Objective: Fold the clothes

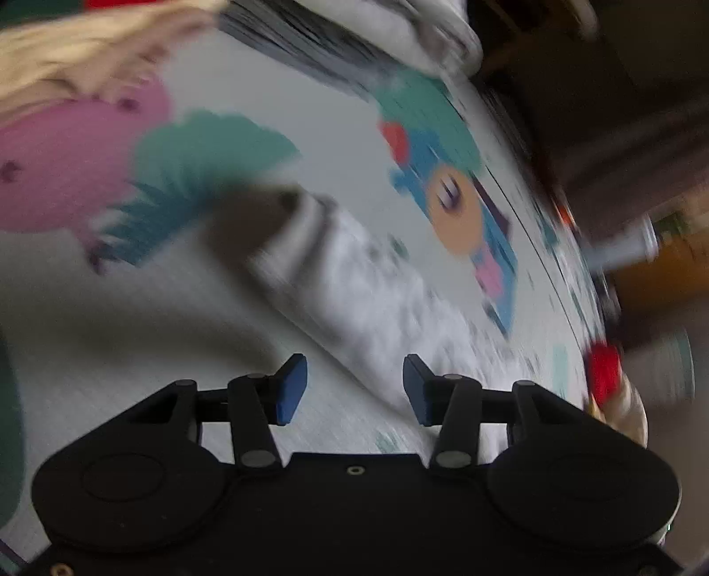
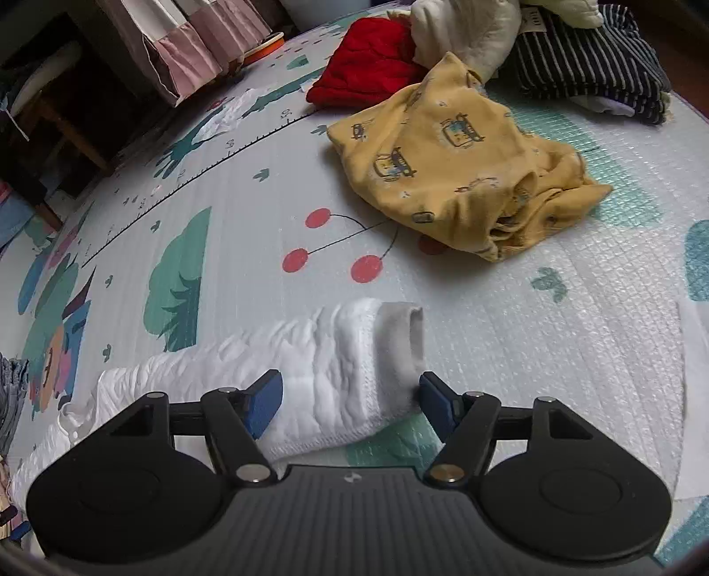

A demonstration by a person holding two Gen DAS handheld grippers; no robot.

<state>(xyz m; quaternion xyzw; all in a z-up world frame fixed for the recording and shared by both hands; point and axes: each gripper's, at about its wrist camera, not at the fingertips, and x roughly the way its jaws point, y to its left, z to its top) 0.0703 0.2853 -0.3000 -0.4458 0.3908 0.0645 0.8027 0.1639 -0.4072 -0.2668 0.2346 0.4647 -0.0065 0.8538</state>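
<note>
A white quilted garment with a grey cuff (image 2: 336, 354) lies stretched on the patterned play mat (image 2: 248, 186). My right gripper (image 2: 350, 401) is open, its blue pads on either side of the sleeve near the cuff (image 2: 399, 345), not closed on it. In the blurred left wrist view the same white garment (image 1: 354, 283) lies ahead of my open left gripper (image 1: 354, 390), which holds nothing. A crumpled yellow printed garment (image 2: 461, 164) lies further back on the mat.
A red garment (image 2: 363, 66), a cream garment (image 2: 465, 31) and a dark striped garment (image 2: 589, 66) are piled at the mat's far edge. Pink curtains (image 2: 186, 48) and dark furniture (image 2: 57, 106) stand at the back left. The mat (image 1: 336, 146) fills the left view.
</note>
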